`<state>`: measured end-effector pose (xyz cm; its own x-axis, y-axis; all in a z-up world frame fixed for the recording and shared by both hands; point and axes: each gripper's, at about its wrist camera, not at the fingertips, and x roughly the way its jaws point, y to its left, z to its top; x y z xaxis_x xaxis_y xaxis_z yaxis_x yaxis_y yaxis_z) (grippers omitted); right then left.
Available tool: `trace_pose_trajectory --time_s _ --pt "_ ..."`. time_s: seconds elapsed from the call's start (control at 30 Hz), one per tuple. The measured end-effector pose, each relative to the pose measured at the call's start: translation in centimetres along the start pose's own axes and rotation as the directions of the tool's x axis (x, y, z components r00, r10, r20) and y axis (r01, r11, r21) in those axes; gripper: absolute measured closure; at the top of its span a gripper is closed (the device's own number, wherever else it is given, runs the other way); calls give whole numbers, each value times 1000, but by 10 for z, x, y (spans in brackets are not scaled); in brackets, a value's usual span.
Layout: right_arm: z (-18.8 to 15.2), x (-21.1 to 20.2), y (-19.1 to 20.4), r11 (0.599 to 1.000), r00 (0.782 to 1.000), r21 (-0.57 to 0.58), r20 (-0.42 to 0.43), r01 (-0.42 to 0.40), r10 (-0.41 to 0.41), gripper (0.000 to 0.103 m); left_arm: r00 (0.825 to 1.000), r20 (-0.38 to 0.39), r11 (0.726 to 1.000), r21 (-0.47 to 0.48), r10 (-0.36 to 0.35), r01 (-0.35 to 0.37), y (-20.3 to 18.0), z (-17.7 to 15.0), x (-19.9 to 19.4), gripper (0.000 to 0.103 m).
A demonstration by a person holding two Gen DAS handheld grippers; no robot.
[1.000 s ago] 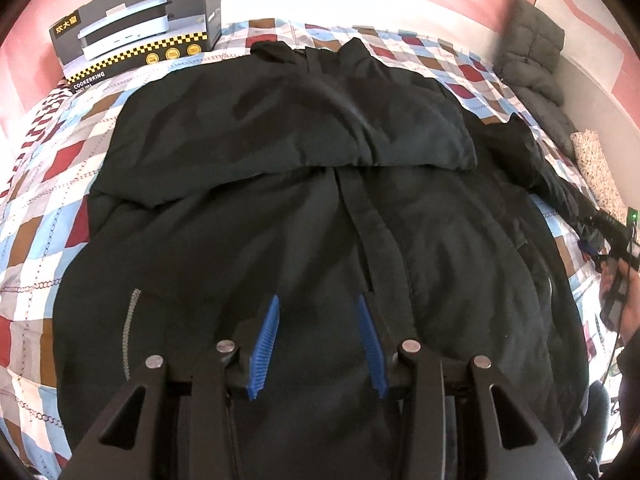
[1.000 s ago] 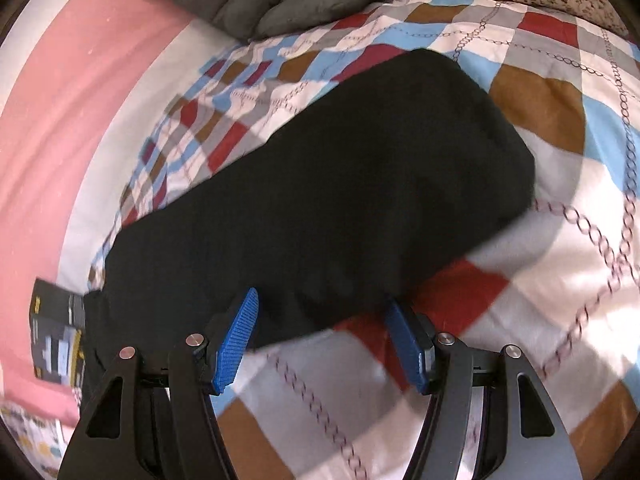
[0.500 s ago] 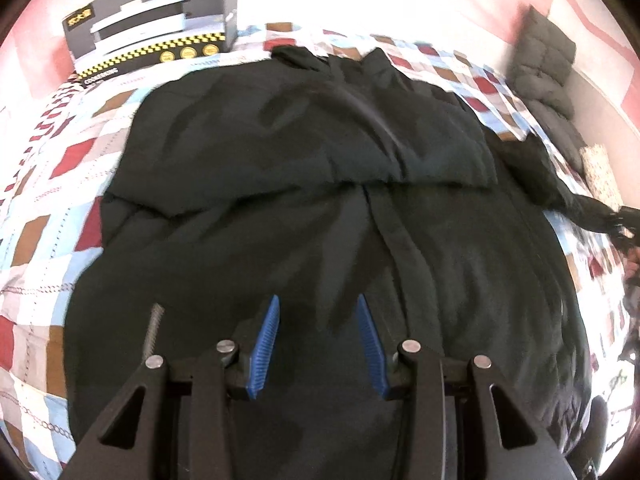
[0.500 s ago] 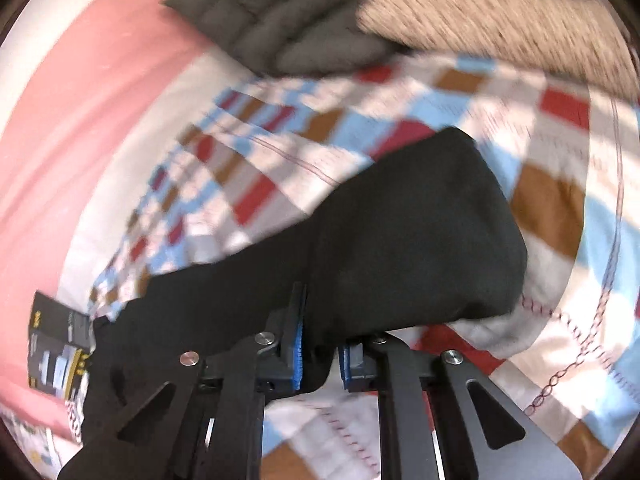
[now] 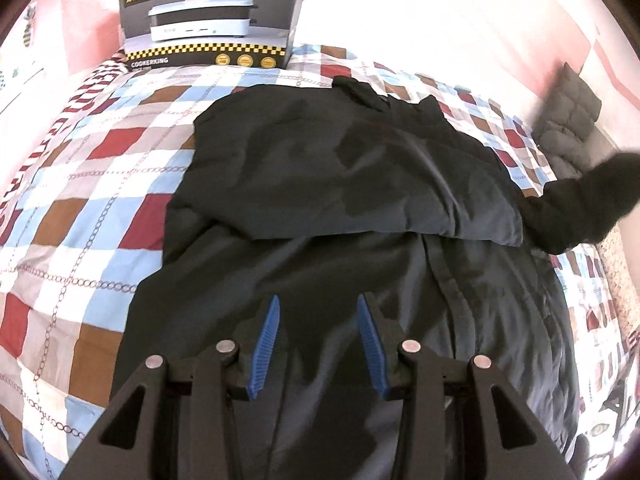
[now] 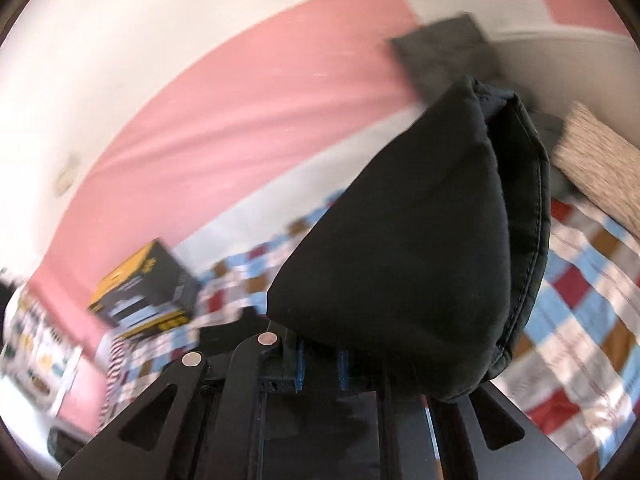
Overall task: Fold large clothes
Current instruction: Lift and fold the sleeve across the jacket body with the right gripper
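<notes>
A large black jacket (image 5: pixel 340 264) lies spread on the checked bedspread (image 5: pixel 80 200), with one sleeve folded across its chest (image 5: pixel 344 184). My left gripper (image 5: pixel 318 320) is open and empty, hovering over the jacket's lower front. My right gripper (image 6: pixel 320 372) is shut on the jacket's other sleeve (image 6: pixel 408 248) and holds it lifted off the bed. That raised sleeve also shows at the right edge of the left wrist view (image 5: pixel 588 204).
A black cooking-pot box (image 5: pixel 212 28) stands at the head of the bed against the pink and white wall. Grey cushions (image 5: pixel 568 116) and a speckled pillow (image 6: pixel 600 160) lie at the bed's far side.
My right gripper closed on the sleeve and lifted it up off the bedspread, swinging toward the jacket. My left gripper shifted a little over the jacket and stayed open.
</notes>
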<state>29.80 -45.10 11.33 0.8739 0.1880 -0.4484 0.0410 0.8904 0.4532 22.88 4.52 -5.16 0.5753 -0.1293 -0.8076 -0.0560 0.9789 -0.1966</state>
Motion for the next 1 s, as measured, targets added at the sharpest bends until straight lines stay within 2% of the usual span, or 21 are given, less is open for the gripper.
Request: trace_pose_trajectory --time_s 0.13,0.33,0.4,0.5,0.53,0.6,0.73,0.8,0.87,0.9,0.97,1.0 --pt "-6 18 65 991 996 -105 -37 -82 78 91 1000 7 999 -32 -10 10 13 -4 -4 61" --pt "-52 77 156 952 973 -249 -189 -177 132 91 1000 22 996 -83 -19 21 36 -9 -8 61" --pt "-77 102 176 942 955 -263 -259 -210 141 91 1000 24 995 -97 -19 21 44 -11 -8 61" --pt "-121 146 198 930 915 -267 -380 -251 138 91 1000 20 993 -117 -13 15 55 -15 -8 61" --pt "-135 155 201 927 904 -275 -408 -255 128 91 1000 18 992 -126 -11 13 60 -17 -7 61" --pt "-165 180 207 920 869 -279 -481 -274 113 90 1000 17 990 -140 -8 10 66 -19 -8 61" --pt "-209 203 207 907 820 -317 -570 -276 51 82 1000 23 988 -153 -10 13 73 -21 -10 61" --pt "-222 204 199 906 804 -327 -594 -271 26 81 1000 26 989 -148 -9 13 73 -20 -10 61" --pt "-227 199 193 907 800 -320 -599 -275 32 80 1000 30 990 -142 -11 15 71 -16 -11 61" --pt "-225 194 192 908 798 -301 -600 -290 55 77 999 32 990 -138 -12 17 70 -13 -11 60" --pt "-218 186 188 907 782 -246 -610 -342 129 58 999 37 991 -132 -18 23 67 -7 -10 55" --pt "-218 183 188 903 770 -219 -616 -371 167 42 999 41 991 -129 -23 29 65 -2 -9 53"
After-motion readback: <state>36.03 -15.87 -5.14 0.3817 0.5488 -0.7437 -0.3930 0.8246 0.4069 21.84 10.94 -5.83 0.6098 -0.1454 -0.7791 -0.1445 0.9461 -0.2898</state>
